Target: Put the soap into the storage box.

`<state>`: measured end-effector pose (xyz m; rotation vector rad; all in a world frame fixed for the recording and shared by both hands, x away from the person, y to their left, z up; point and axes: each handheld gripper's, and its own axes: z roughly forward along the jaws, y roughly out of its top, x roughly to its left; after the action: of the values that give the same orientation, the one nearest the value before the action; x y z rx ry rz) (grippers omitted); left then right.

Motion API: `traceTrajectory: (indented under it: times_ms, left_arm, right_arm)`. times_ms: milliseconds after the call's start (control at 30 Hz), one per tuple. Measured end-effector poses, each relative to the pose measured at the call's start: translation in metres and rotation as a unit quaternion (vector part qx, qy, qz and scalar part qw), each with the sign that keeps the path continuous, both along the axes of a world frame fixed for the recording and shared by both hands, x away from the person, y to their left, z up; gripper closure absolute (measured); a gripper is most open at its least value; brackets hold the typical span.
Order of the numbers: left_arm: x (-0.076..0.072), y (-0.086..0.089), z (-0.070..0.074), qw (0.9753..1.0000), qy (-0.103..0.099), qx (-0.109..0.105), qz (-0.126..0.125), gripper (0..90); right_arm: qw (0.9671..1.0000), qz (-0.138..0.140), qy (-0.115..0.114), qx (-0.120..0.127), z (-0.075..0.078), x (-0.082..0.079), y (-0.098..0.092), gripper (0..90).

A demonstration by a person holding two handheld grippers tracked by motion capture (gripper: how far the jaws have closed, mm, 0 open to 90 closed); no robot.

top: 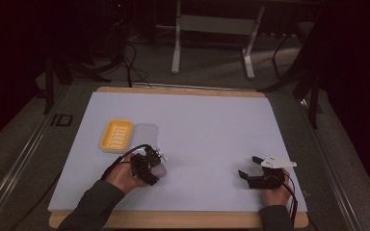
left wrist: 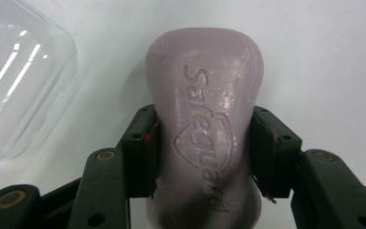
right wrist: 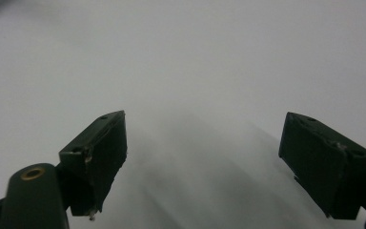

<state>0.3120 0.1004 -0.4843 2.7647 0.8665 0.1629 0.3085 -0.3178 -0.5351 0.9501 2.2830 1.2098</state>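
Lilac soap bar (left wrist: 205, 124) in left tool (left wrist: 204, 152)

The high view is dim, its corners darkened to black around the pale table (top: 212, 130). Glare streaks the clear lid (left wrist: 14, 81). The right gripper view is soft, smeared by blur.

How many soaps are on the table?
1. The purple soap sits between the left gripper's jaws, near the yellow dish and clear lid. None seen elsewhere.
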Motion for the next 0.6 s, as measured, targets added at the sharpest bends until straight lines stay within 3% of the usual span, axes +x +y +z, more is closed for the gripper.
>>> traceTrajectory:
  times_ms: [600]
  left_arm:
    - [0.012, 0.014, 0.018, 0.9994, -0.018, -0.015, 0.024, 50.0]
  right_arm:
    - [1.0000, 0.000, 0.000, 0.000, 0.000, 0.000, 0.000, 16.2]
